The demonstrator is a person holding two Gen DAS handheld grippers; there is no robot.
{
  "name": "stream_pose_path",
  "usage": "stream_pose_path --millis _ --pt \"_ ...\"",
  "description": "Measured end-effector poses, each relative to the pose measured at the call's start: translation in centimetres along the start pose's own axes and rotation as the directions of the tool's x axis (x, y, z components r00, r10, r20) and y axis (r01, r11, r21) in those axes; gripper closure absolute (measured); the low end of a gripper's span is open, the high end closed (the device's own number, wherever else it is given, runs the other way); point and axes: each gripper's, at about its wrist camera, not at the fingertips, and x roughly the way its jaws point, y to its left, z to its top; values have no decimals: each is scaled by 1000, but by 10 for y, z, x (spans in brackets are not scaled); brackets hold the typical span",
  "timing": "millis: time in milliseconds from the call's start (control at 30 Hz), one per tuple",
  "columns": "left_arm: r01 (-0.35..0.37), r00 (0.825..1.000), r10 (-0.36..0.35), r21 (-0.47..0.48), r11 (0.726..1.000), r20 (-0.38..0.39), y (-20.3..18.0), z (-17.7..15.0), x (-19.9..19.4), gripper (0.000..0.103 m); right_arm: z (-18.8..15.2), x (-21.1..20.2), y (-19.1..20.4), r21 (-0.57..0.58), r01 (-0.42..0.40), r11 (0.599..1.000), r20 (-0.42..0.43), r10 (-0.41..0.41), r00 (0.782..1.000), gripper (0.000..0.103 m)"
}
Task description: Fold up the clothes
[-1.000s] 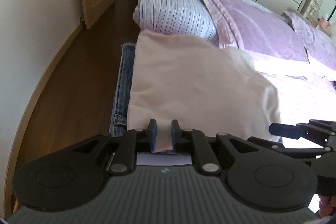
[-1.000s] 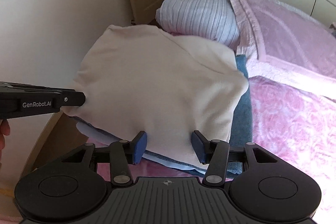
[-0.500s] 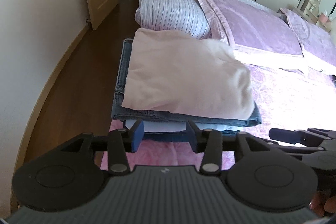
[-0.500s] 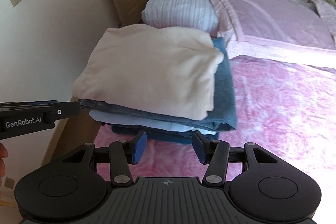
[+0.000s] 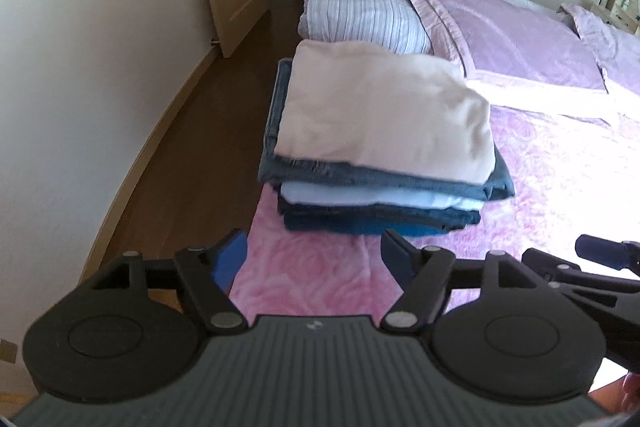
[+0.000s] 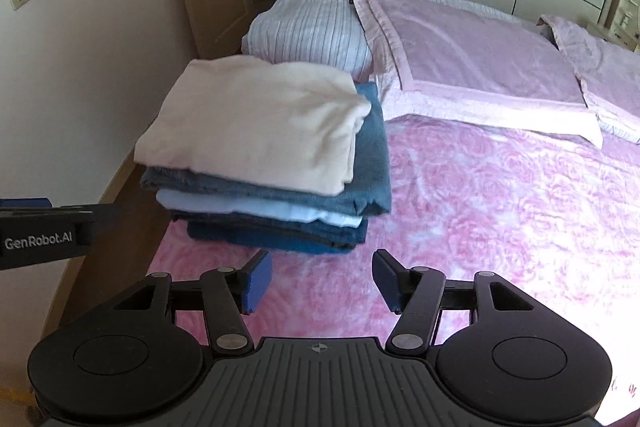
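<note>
We have let go of the cream top (image 5: 384,115) — both the left gripper (image 5: 314,259) and right gripper (image 6: 322,281) are opening, empty, drawn back; it now crowns the folded stack (image 6: 276,215).

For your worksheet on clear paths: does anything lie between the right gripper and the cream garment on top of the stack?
Nothing visible: only bare pink bedspread lies between the right gripper, its jaws opening and empty, and the cream garment.

Left tool (image 5: 314,253) & right tool (image 6: 322,277): jaws opening, empty.
</note>
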Motion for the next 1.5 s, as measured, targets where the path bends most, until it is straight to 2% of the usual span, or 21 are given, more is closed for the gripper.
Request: stream_pose_path --millis 167,333,567,733,967,1500 --pt "-23 1000 23 -4 1000 17 -6 -20 -14 32 -14 -11 -2 -13 -40 999 -9 40 999 44" --pt "-7 1000 6 -57 998 -7 -14 -41 -22 32 -30 -19 -10 -14 -66 998 -29 66 997 44" --pt "0 999 -4 -83 997 -54 -35 -82 -25 32 -61 -27 -28 8 -89 996 -74 90 993 44" --pt "-14 998 8 -88 996 -67 -42 -109 -41 32 -83 -41 -36 24 -101 995 -96 103 990 44" --pt "-11 999 7 -88 996 -44 -44 -134 -59 32 -106 -55 -37 25 -127 992 -102 128 986 44" --pt "-13 997 5 -102 995 -78 -36 -169 -31 32 -131 -30 -27 7 -136 991 -112 136 984 44"
